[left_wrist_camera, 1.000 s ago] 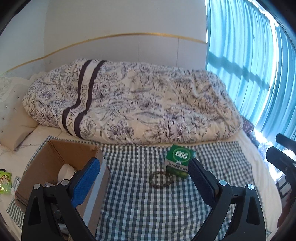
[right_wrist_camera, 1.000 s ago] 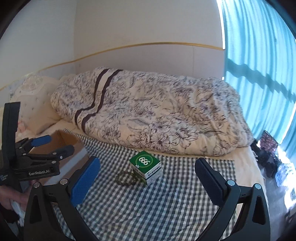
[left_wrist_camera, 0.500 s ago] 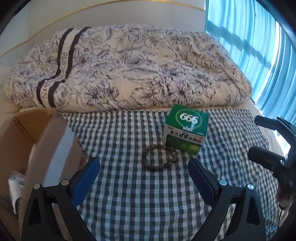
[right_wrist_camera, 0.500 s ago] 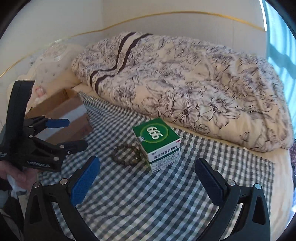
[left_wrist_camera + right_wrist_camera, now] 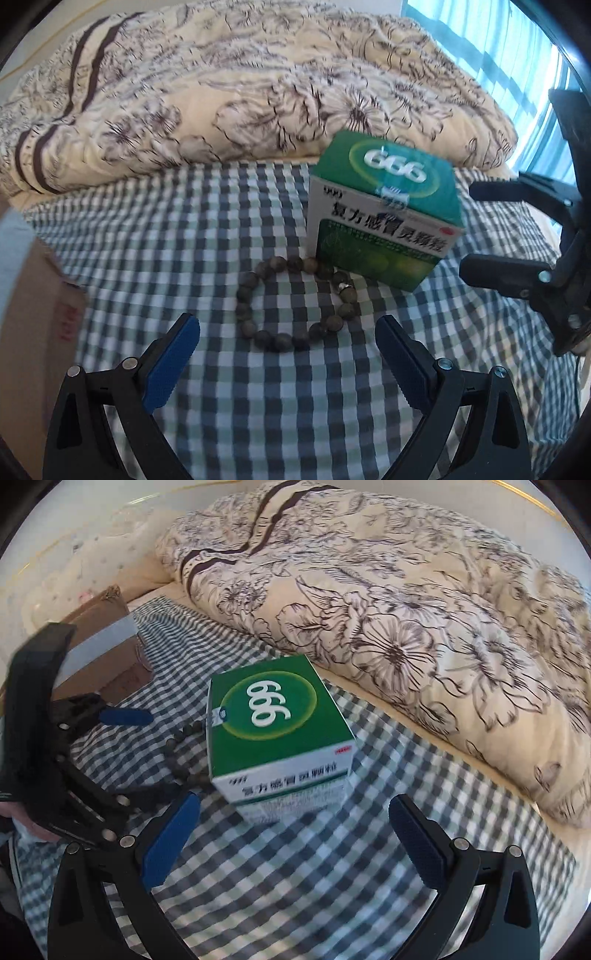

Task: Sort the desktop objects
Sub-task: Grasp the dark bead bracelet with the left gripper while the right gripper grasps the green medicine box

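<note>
Both still unsorted: left hand-held gripper (image 5: pixel 286 363) spread wide at bracelet (image 5: pixel 295 302); right hand-held gripper (image 5: pixel 293 840) spread wide at box (image 5: pixel 277 734).

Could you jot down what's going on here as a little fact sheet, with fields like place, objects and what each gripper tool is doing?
Place: a bed with a floral duvet and a checked cloth
Objects: green box marked 666; bead bracelet touching the box's front edge
Container: cardboard box at the cloth's left edge
Left gripper: open, empty, aimed at the bracelet
Right gripper: open, empty, aimed at the green box
Contact: neither gripper touches anything yet
Sorting: both items lie on the cloth, outside the cardboard box
</note>
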`<state>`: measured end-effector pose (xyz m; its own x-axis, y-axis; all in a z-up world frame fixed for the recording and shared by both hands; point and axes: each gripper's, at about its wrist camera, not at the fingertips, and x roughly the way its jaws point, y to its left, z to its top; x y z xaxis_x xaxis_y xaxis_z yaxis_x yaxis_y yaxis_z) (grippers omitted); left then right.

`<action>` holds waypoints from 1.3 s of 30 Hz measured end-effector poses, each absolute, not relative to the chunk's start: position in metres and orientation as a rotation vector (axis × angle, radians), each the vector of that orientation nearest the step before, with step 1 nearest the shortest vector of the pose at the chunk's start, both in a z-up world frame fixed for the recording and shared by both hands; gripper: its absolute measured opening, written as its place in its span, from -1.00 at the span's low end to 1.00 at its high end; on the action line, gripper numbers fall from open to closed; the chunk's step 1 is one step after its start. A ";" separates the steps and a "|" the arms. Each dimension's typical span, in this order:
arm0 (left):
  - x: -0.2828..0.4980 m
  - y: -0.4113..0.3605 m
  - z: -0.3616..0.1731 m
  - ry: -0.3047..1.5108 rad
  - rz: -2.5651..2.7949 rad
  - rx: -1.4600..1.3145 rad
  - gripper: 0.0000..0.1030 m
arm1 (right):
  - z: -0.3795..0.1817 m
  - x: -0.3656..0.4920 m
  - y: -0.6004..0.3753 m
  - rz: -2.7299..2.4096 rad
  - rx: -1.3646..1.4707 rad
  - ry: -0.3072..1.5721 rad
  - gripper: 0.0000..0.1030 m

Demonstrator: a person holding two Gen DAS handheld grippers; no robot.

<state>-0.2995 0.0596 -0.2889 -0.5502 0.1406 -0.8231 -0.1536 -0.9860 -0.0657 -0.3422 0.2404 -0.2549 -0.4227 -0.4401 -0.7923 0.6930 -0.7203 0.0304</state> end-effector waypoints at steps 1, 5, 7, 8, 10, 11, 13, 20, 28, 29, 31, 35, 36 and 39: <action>-0.302 0.061 -0.293 0.017 2.621 -1.398 0.91 | -0.256 -0.345 0.240 -2.141 1.072 0.389 1.00; -0.314 0.067 -0.309 0.010 2.591 -1.419 0.91 | -0.262 -0.359 0.234 -2.118 1.057 0.380 1.00; -0.316 0.069 -0.313 0.028 2.601 -1.407 0.91 | -0.264 -0.363 0.229 -2.106 1.048 0.382 1.00; -0.318 0.069 -0.313 0.024 2.604 -1.401 0.91 | -0.266 -0.363 0.226 -2.099 1.039 0.389 1.00; -0.321 0.069 -0.312 0.009 2.606 -1.391 0.91 | -0.269 -0.365 0.217 -2.106 1.020 0.421 1.00; -0.322 0.069 -0.312 0.007 2.608 -1.387 0.91 | -0.271 -0.367 0.213 -2.109 1.015 0.435 1.00; -0.322 0.068 -0.313 0.003 2.613 -1.379 0.89 | -0.275 -0.369 0.207 -2.109 1.017 0.442 1.00; -0.321 0.064 -0.314 -0.024 2.629 -1.362 0.65 | -0.284 -0.364 0.189 -2.191 0.992 0.501 0.99; -0.317 0.053 -0.308 -0.035 2.665 -1.353 -0.34 | -0.280 -0.352 0.192 -2.313 1.023 0.499 0.65; -0.317 0.052 -0.308 -0.040 2.663 -1.355 -0.41 | -0.279 -0.350 0.194 -2.325 1.030 0.496 0.64; -0.319 0.050 -0.308 -0.046 2.660 -1.359 -0.55 | -0.277 -0.348 0.198 -2.337 1.048 0.460 0.64; -0.311 0.052 -0.299 -0.067 2.653 -1.349 -0.79 | -0.269 -0.333 0.202 -2.367 1.044 0.418 0.63; -0.309 0.051 -0.297 -0.071 2.654 -1.346 -0.79 | -0.267 -0.329 0.202 -2.380 1.046 0.418 0.63; -0.301 0.049 -0.291 -0.070 2.658 -1.330 -0.79 | -0.263 -0.316 0.203 -2.406 1.047 0.400 0.63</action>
<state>-0.3014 0.0495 -0.2907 -0.5882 0.1712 -0.7904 -0.1293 -0.9847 -0.1171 -0.3164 0.2032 -0.2635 -0.5904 -0.3129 -0.7440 0.5367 -0.8407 -0.0724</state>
